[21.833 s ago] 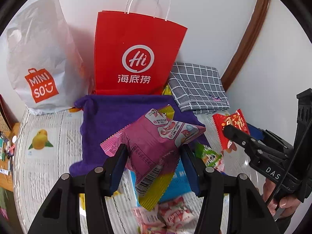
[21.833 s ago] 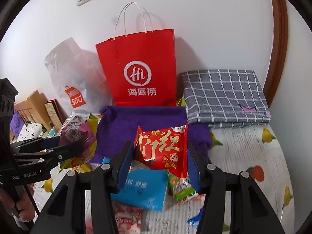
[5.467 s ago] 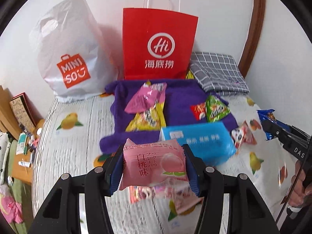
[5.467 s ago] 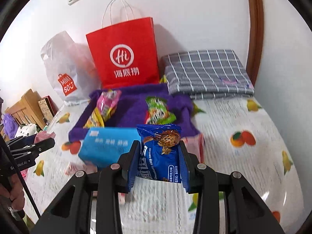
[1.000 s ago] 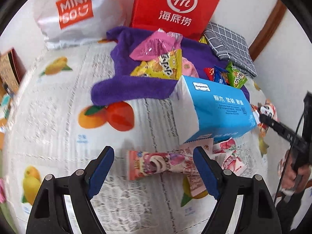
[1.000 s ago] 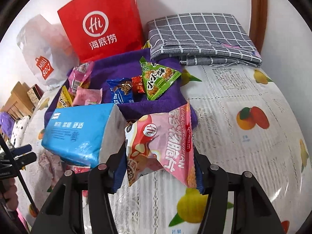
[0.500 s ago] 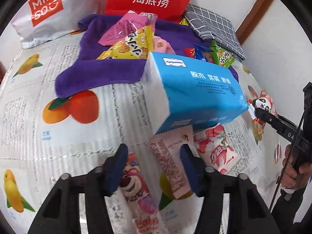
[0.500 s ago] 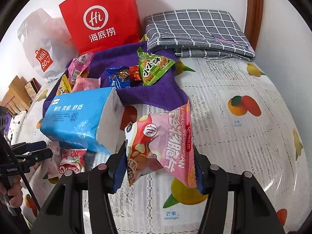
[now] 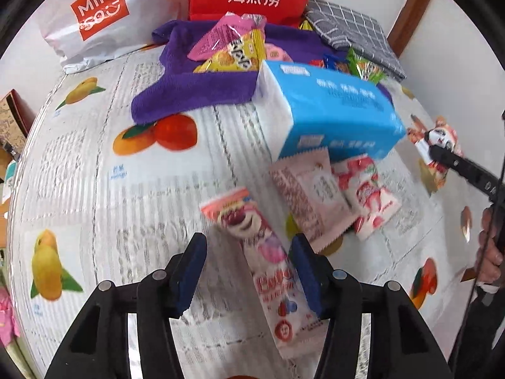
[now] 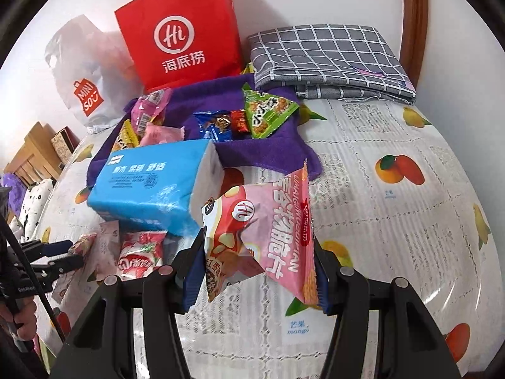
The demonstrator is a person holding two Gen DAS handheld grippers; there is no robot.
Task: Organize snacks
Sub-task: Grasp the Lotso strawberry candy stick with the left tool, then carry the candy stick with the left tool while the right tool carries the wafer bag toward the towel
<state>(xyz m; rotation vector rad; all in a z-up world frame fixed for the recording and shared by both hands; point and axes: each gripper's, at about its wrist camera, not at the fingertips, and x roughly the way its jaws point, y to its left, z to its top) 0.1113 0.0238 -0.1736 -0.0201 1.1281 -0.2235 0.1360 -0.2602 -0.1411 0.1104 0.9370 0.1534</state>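
Left gripper (image 9: 249,263): jaws part-way apart around a long pink snack stick (image 9: 265,271); the right pad touches its edge, the left pad stands clear of it, so whether it is gripped I cannot tell.
Snack stick: lies slantwise on the fruit-print tablecloth (image 9: 94,170).
Right gripper (image 10: 257,276): jaws clamped on a pink chip bag (image 10: 268,230), held above the cloth.
Blue tissue pack (image 10: 151,183): between the purple towel (image 10: 271,151) and two pink packets (image 9: 334,195).
Purple towel: carries several snacks, in front of the red paper bag (image 10: 180,28).
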